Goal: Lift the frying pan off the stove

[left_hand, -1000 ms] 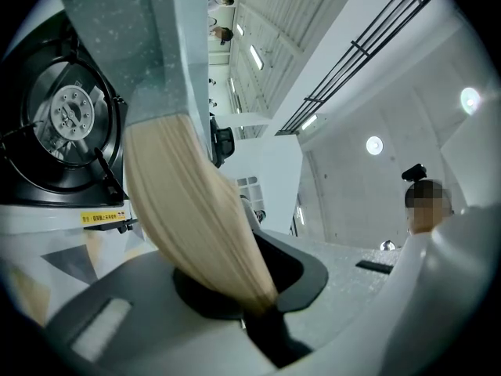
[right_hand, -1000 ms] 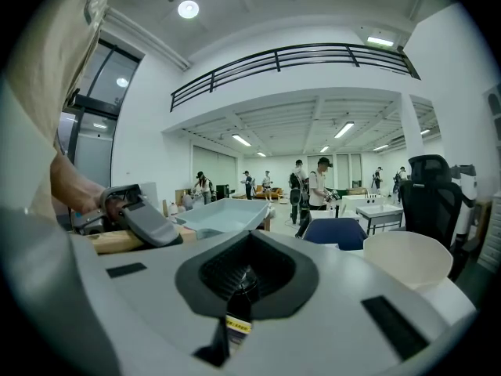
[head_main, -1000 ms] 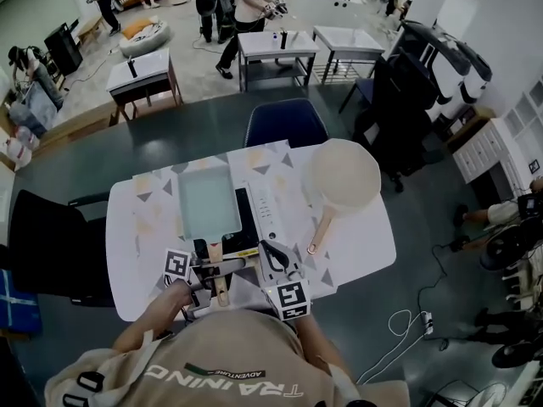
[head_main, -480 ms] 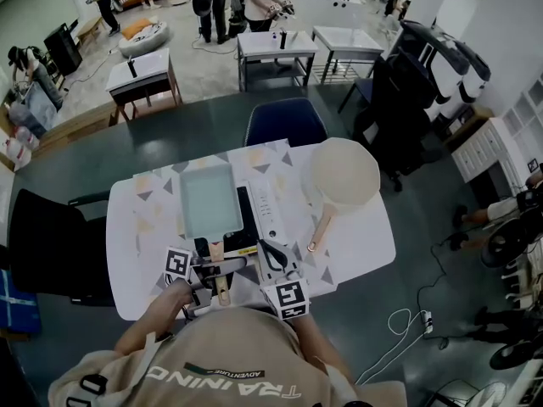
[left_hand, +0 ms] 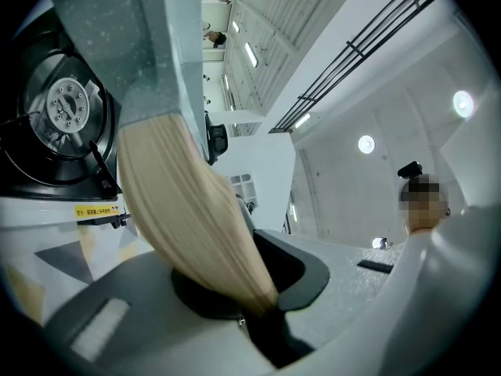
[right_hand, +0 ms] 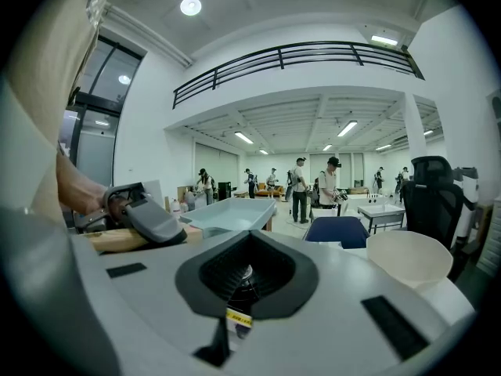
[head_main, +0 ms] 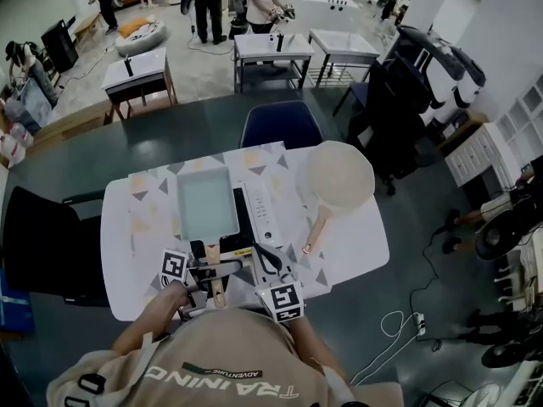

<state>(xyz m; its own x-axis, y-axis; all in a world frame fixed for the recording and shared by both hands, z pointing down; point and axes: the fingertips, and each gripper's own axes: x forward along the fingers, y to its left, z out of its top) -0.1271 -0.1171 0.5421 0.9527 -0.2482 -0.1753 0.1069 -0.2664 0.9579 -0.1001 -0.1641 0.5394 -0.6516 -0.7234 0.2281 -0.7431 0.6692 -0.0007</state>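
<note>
A pale blue-green rectangular frying pan (head_main: 206, 203) lies over the left part of the portable stove (head_main: 265, 214) on the white table. Its wooden handle (head_main: 219, 292) points toward me. My left gripper (head_main: 229, 265) comes in from the left, shut across that handle. In the left gripper view the handle (left_hand: 188, 210) runs between the jaws up to the pan's grey underside (left_hand: 133, 45), with the burner (left_hand: 66, 108) beside it. Whether the pan touches the stove I cannot tell. My right gripper (head_main: 270, 259) sits at the stove's front edge, shut and holding nothing.
A round cream pan (head_main: 339, 176) with a wooden handle lies on the table's right side. A blue chair (head_main: 280, 125) stands behind the table and a black chair (head_main: 42, 244) to its left. Several people stand by other tables farther back.
The head view has shifted a little. The pan, the handle and both grippers keep about the same places on the table.
</note>
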